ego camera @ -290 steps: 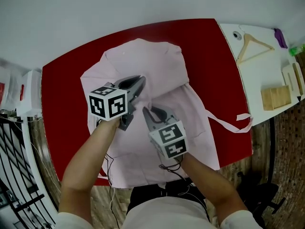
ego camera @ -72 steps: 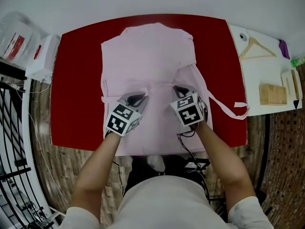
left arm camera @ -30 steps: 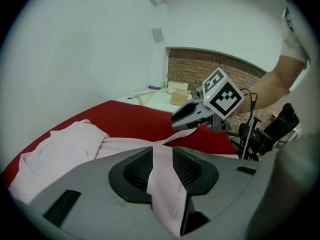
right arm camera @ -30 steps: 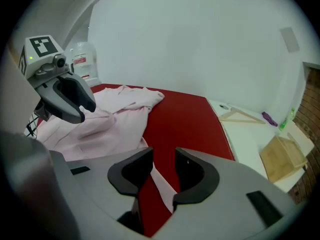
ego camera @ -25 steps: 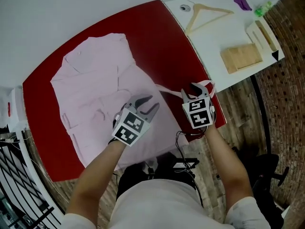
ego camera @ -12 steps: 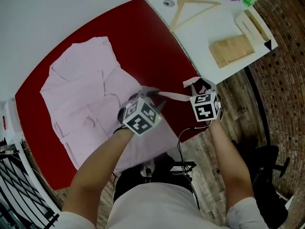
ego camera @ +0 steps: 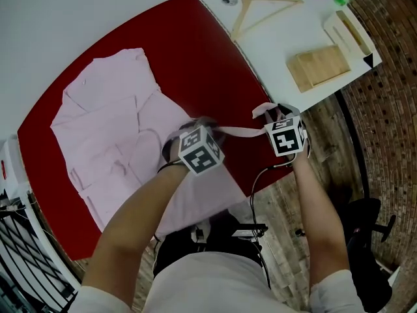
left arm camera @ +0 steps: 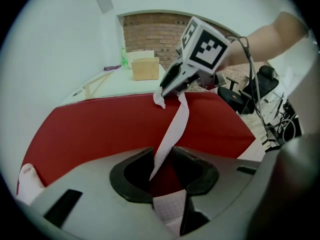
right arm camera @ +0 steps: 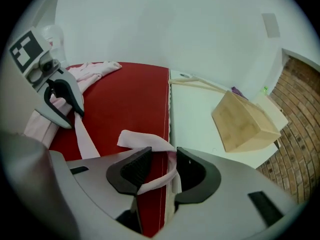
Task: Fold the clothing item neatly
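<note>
Hanging limp and light, the strap (ego camera: 241, 133) is best pinched near its end — it is straddled, unpinched, by the left gripper (left arm camera: 162, 155) and the right gripper (right arm camera: 162, 155), jaws just opening.

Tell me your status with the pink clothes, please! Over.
Left hand-held gripper open around thin pink fabric strap. Right hand-held gripper just been opening, strap's end looped between jaws. Pale pink garment spread on red table. Wooden hanger apart on white table.
</note>
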The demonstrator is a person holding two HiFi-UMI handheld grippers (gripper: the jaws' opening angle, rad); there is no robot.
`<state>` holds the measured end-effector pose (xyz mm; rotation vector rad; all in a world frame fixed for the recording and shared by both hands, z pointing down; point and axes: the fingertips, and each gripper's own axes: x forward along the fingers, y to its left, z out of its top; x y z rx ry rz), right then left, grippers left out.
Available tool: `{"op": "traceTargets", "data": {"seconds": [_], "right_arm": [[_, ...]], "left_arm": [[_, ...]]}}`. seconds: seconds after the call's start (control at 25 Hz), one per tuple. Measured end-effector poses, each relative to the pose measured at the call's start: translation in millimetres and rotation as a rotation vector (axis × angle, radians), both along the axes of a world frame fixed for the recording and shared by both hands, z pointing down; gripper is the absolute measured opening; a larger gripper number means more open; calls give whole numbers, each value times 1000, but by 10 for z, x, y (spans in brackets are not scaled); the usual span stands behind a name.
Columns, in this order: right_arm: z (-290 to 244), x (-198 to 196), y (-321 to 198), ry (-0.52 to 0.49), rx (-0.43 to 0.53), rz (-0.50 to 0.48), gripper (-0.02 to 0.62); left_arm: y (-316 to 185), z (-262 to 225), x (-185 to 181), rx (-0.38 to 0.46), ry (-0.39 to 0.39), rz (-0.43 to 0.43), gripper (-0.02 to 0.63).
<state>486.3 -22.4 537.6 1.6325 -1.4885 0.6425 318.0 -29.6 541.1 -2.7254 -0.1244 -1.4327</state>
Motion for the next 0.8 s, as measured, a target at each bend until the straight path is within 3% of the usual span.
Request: {"op": "traceTargets", "data": {"seconds": [0.2,0.32,0.48,0.8], "right_arm": [[21,-28,-7,-66,-4,-6,143],[34,-98,-15,-49,-28,-37,40],[-71,-126,-60,-26,11,-56,26],[-556,-469,-198,-39,147,-95,24]], "left_arm": [[4,20,3,-43,-8,-13,107],[32,20,11,-48,-27,-8,53],[36,-59,35,-52,-1,-38,28],[-86,-466,-183,-129,156,-260,28]]}}
